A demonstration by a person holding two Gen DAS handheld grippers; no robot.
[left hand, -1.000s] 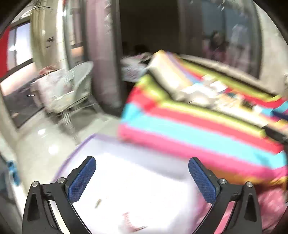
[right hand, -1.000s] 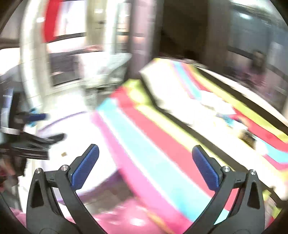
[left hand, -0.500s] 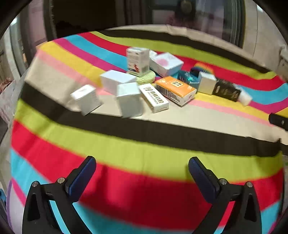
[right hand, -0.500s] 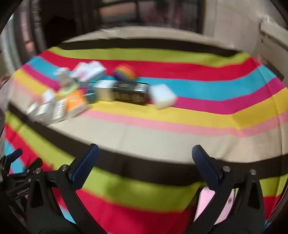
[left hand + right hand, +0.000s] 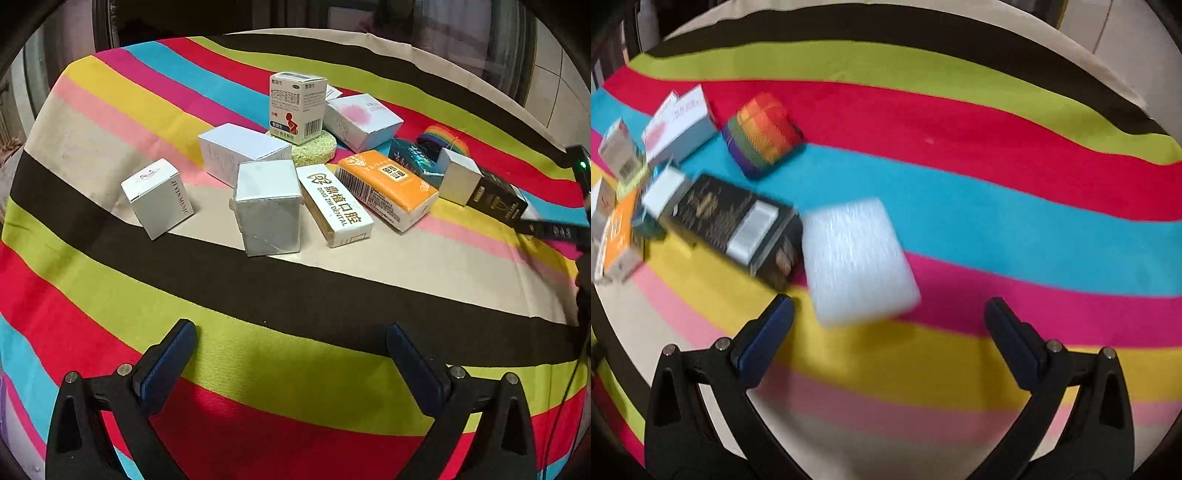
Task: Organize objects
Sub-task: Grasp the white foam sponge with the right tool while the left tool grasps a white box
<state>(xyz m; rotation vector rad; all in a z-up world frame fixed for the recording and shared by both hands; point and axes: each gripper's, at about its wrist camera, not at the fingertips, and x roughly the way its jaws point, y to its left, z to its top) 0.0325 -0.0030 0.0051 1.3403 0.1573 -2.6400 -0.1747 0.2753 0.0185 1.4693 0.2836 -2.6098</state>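
Hovering my right hand-held gripper [image 5: 888,319], jaws spread wide and empty, I am facing the white foam pad [image 5: 857,258] lying just ahead between the fingers, long axis running away from me, beside the black box [image 5: 733,223], while my left hand-held gripper [image 5: 290,352], also wide and empty, is hanging farther back.

A surface [image 5: 332,295] draped in a cloth of bright stripes carries a cluster of small boxes [image 5: 267,206] toward 12 o'clock in the left wrist view. In the right wrist view a white foam pad [image 5: 855,258] lies near centre, touching a long black box [image 5: 735,225] at its 9 o'clock. A rainbow-striped pouch [image 5: 761,133] sits at 11 o'clock.
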